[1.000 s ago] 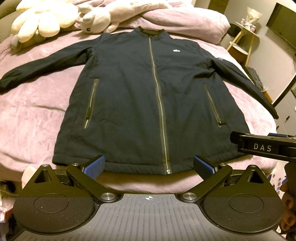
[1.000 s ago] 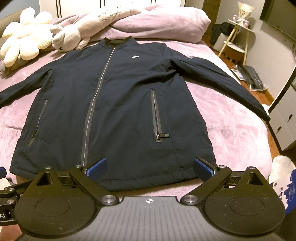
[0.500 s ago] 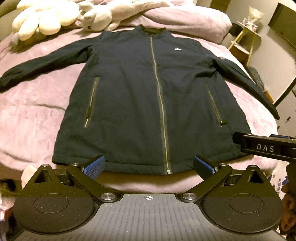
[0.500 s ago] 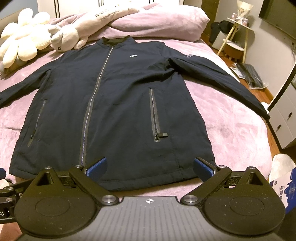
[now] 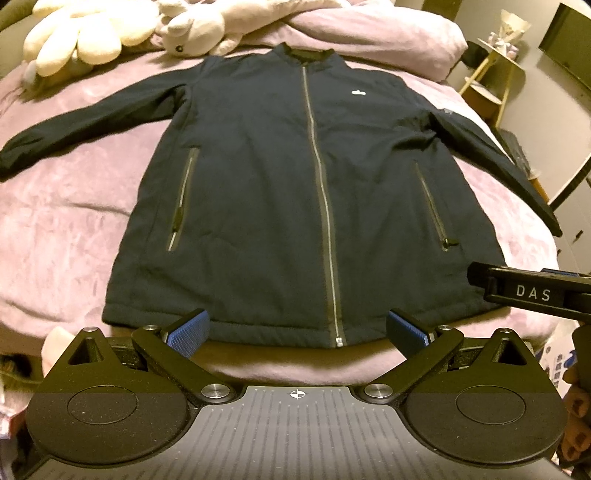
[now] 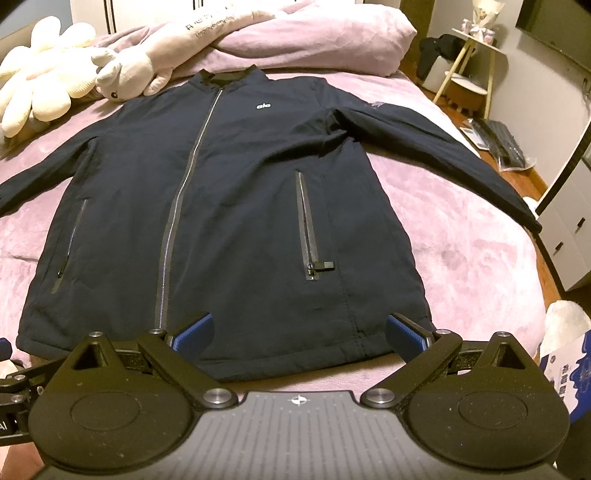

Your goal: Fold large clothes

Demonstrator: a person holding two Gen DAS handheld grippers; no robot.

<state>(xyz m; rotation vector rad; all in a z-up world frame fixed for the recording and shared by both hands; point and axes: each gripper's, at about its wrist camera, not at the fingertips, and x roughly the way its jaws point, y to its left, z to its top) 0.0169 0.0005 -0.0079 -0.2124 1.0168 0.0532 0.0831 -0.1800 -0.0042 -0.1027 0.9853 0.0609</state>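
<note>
A dark navy zip jacket (image 5: 280, 184) (image 6: 236, 206) lies flat and face up on a pink bed, collar at the far end, both sleeves spread out to the sides. My left gripper (image 5: 297, 330) hovers open just short of the hem, near the zip's bottom end. The right gripper (image 6: 299, 332) is also open, over the hem's right part below the pocket zip (image 6: 308, 229). Nothing sits between either pair of blue pads. In the left wrist view the right gripper's black body (image 5: 532, 291) marked DAS juts in from the right.
The pink bedcover (image 5: 62, 221) (image 6: 476, 258) surrounds the jacket. Plush toys (image 5: 77, 33) (image 6: 48, 92) and a pink pillow (image 6: 314, 40) lie at the head end. A small side table (image 6: 472, 74) and white drawers (image 6: 569, 236) stand to the right of the bed.
Both views have crept slightly forward and up, so the jacket sits a bit lower in frame. Jaws stay open and the jacket has not moved.
</note>
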